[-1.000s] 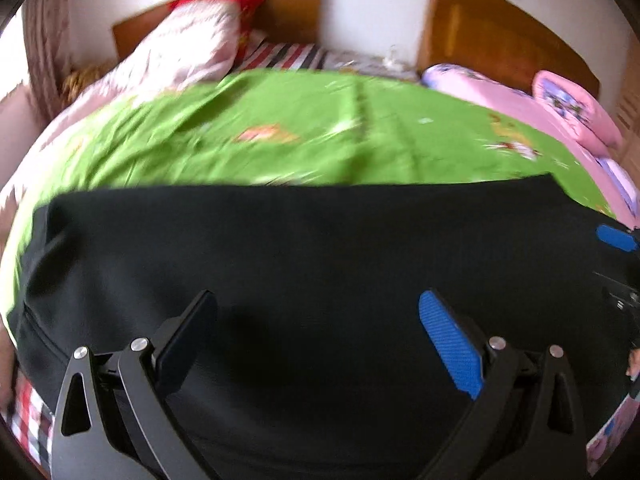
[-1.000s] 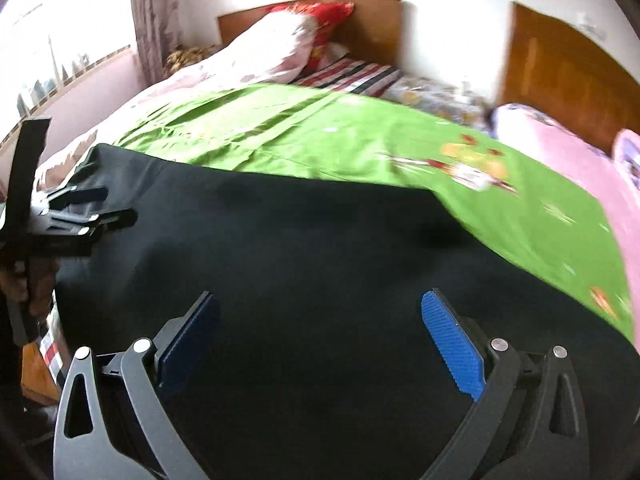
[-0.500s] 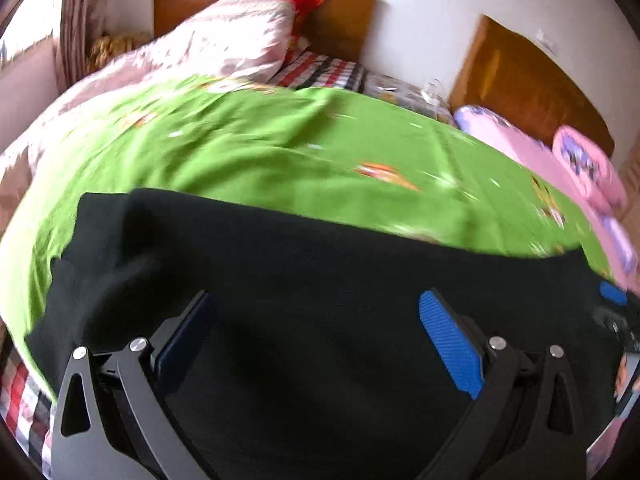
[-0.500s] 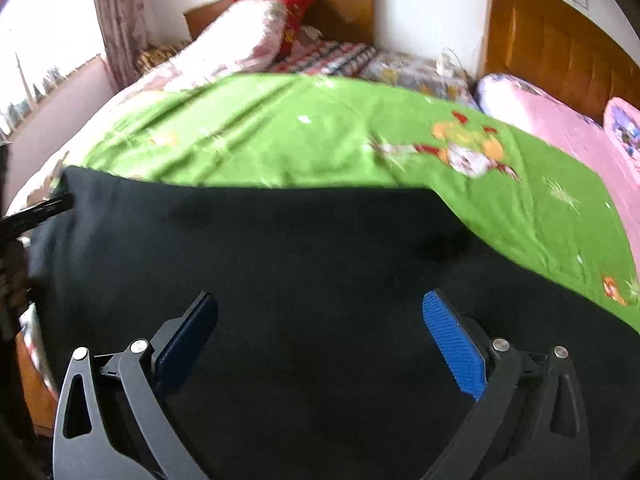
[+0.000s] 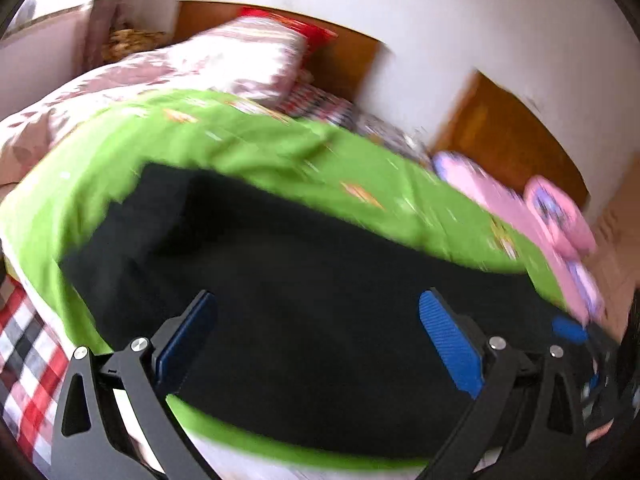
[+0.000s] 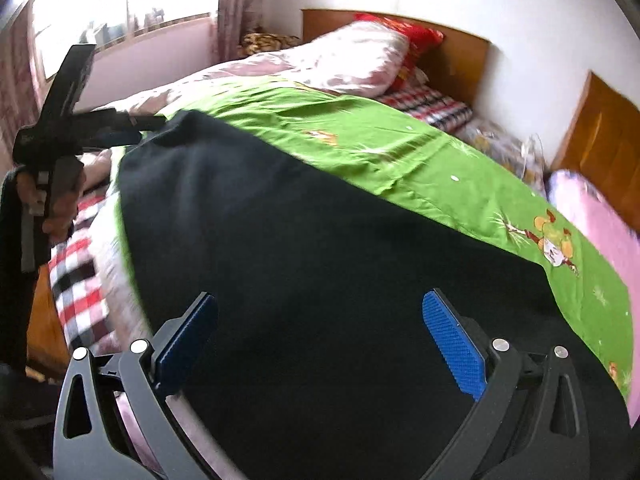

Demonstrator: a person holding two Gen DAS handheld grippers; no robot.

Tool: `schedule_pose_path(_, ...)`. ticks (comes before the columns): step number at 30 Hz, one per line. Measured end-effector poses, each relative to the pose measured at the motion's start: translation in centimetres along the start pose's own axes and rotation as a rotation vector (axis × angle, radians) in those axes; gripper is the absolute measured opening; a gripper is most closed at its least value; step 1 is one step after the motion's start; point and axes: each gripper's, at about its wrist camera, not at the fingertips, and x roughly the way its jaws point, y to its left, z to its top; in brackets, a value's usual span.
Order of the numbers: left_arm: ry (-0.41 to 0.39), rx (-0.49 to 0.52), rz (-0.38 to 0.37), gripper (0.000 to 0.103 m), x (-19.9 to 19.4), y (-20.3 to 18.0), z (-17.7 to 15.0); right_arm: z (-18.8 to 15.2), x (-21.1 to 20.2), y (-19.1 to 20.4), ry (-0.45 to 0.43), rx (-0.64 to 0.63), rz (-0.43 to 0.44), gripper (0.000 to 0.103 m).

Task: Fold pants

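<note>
Both my grippers spread wide over the pants

Since a moment ago my left gripper [image 5: 318, 340] swung left; black pants [image 6: 320, 264] lie beneath both, my right gripper [image 6: 320, 340] holding nothing. No readable writing.

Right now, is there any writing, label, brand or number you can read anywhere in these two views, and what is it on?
Nothing here can be read.
Left gripper: a small pale mark on its black body, too small to read.
Green sheet: cartoon figures only, no lettering.
Black pants: no tag or label shows.
Pink pillow: blurred print, unreadable.
</note>
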Motion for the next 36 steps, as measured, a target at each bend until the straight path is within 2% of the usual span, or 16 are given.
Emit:
schedule_pose_path(4,0.069,0.161,-0.021,0.101,1.5,-4.8,-4.3,-3.7,-0.8,-0.2,0.047,0.035,-0.040,0.098)
schedule_pose_path(7,0.058,0.314,0.110,0.101,2.8,-7.0,-6.5,-7.6,-0.6,-1.5,0.105,0.080,-0.072,0.098)
schedule_pose_path(8,0.050,0.346,0.133,0.102,3.0,-7.4,-6.9,-9.0,-0.9,-2.3,0.104,0.123,-0.047,0.098)
schedule_pose_path(10,0.045,0.344,0.133,0.102,3.0,-7.3,-7.0,-11.6,-3.1,-4.0,0.035,0.222,0.015,0.099)
schedule_pose_path(13,0.060,0.344,0.138,0.102,3.2,-7.2,-6.6,-14.1,-6.7,-4.6,-0.010,0.196,-0.039,0.098)
schedule_pose_path(15,0.059,0.335,0.149,0.102,3.1,-7.2,-6.7,-15.9,-9.3,-6.7,-0.051,0.288,-0.064,0.098)
schedule_pose_path(18,0.056,0.322,0.157,0.102,2.8,-7.4,-6.9,-19.4,-10.6,-10.4,-0.017,0.431,-0.110,0.099)
schedule_pose_path(19,0.056,0.317,0.159,0.102,3.0,-7.4,-6.9,-20.2,-11.3,-10.6,-0.031,0.418,-0.130,0.098)
schedule_pose_path(20,0.055,0.314,0.164,0.102,3.0,-7.4,-7.0,-20.9,-11.4,-10.9,-0.001,0.425,-0.140,0.099)
schedule_pose_path(24,0.059,0.305,0.167,0.102,3.2,-7.4,-6.8,-22.5,-12.9,-10.5,0.015,0.446,-0.131,0.098)
schedule_pose_path(27,0.042,0.269,0.156,0.101,2.6,-7.2,-6.7,-21.5,-13.6,-10.6,-0.011,0.485,-0.156,0.098)
schedule_pose_path(29,0.016,0.219,0.110,0.101,1.5,-6.8,-6.7,-19.3,-13.5,-10.2,-0.047,0.466,-0.151,0.098)
schedule_pose_path(30,-0.010,0.175,0.054,0.101,0.6,-6.2,-6.6,-17.4,-13.0,-9.6,-0.073,0.426,-0.141,0.098)
schedule_pose_path(32,-0.062,0.100,-0.002,0.101,-1.0,-4.7,-6.3,-14.0,-11.5,-8.0,-0.090,0.345,-0.115,0.099)
schedule_pose_path(35,-0.139,-0.023,-0.008,0.101,-3.6,-1.0,-5.2,-7.7,-7.5,-3.9,-0.093,0.173,-0.080,0.098)
schedule_pose_path(36,-0.160,-0.082,0.000,0.101,-4.5,1.0,-4.8,-5.1,-5.7,-1.8,-0.098,0.106,-0.036,0.098)
